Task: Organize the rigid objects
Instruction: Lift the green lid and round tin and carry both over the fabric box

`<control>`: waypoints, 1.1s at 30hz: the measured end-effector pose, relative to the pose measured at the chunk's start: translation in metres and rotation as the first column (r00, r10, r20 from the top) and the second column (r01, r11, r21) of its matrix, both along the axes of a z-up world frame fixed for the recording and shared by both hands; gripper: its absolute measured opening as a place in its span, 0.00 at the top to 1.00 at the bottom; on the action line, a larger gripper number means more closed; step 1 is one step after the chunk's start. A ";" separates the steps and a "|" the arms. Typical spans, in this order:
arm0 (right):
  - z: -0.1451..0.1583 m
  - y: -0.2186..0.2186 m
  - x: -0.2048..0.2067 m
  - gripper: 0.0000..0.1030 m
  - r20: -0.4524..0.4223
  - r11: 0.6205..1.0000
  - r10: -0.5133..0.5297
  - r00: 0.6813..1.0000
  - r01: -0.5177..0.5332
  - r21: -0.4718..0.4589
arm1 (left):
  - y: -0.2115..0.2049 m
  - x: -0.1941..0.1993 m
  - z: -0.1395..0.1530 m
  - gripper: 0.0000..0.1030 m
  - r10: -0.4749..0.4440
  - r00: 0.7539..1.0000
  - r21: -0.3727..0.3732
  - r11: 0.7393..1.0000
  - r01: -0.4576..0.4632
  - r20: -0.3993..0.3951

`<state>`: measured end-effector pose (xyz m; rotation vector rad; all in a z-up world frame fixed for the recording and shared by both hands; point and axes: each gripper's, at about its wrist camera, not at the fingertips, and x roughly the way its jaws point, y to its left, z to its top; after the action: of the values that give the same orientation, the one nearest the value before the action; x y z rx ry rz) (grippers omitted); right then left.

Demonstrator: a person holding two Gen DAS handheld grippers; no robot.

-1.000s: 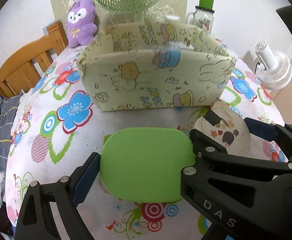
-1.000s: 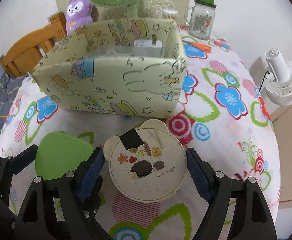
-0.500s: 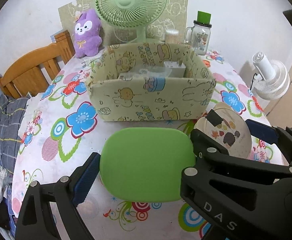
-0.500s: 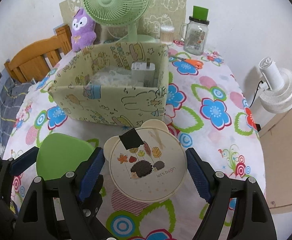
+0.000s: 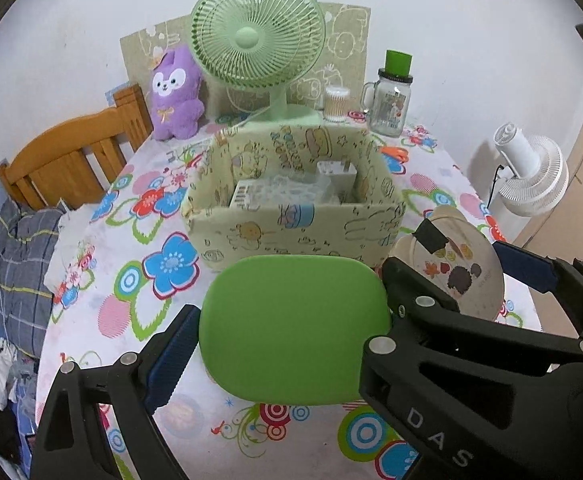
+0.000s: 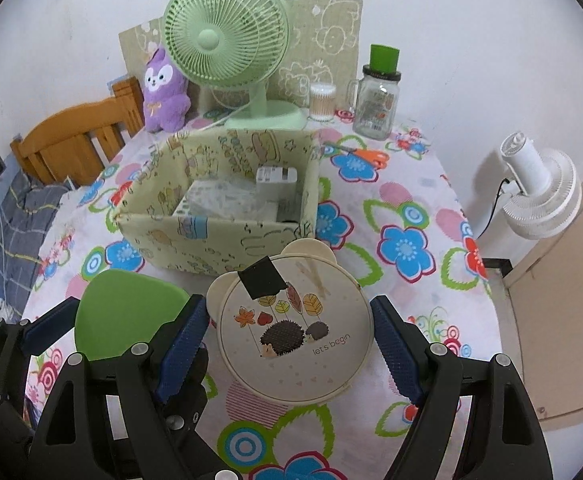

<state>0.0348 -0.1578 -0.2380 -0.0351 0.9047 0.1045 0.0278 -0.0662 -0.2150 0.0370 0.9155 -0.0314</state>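
My left gripper [image 5: 291, 320] is shut on a flat green rounded case [image 5: 295, 328], held above the flowered tablecloth. My right gripper [image 6: 287, 340] is shut on a round cream tin [image 6: 295, 336] with bear ears, a hedgehog picture and a strip of black tape. Each held item also shows in the other view: the tin [image 5: 459, 264] at right, the green case [image 6: 123, 316] at left. Ahead and below stands an open yellow cartoon-print storage box [image 6: 195, 240], also in the left wrist view [image 5: 291, 232], holding a white charger and clear plastic packs.
Behind the box stand a green desk fan [image 5: 257, 40], a purple plush toy [image 5: 173, 96], a cotton-swab tub [image 5: 335, 104] and a glass jar with a green lid [image 5: 387, 100]. Orange scissors [image 6: 367, 156] lie right of the box. A wooden chair [image 5: 71, 156] is at left, a white fan [image 6: 539, 196] off the table's right edge.
Both grippers have risen with the green case and the cream tin still in them. The storage box now sits lower and farther off, with its inside showing.
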 end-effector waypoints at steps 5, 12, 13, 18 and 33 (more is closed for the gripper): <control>0.013 -0.002 -0.002 0.19 0.017 1.000 -0.018 1.000 0.018 -0.008 | 0.000 0.001 0.011 0.08 -0.011 1.000 -0.004 1.000 0.011 0.010; 0.029 -0.006 0.000 0.19 0.042 0.999 -0.053 0.998 0.054 -0.003 | -0.003 0.007 0.027 0.08 -0.032 0.999 -0.014 0.999 0.033 0.031; 0.032 -0.006 0.000 0.19 0.045 0.998 -0.058 0.997 0.058 -0.003 | -0.004 0.007 0.028 0.08 -0.034 0.999 -0.015 0.999 0.034 0.033; 0.042 -0.006 0.004 0.19 0.053 0.997 -0.074 0.996 0.074 -0.001 | -0.003 0.013 0.037 0.08 -0.046 0.998 -0.021 0.999 0.047 0.039; 0.066 0.002 0.021 0.19 0.075 0.993 -0.118 0.990 0.118 0.009 | 0.005 0.035 0.059 0.08 -0.084 0.994 -0.019 0.996 0.085 0.065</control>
<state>0.0555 -0.1560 -0.1720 0.0192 0.8294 -0.0051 0.0624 -0.0608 -0.1556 0.0562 0.8492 -0.1180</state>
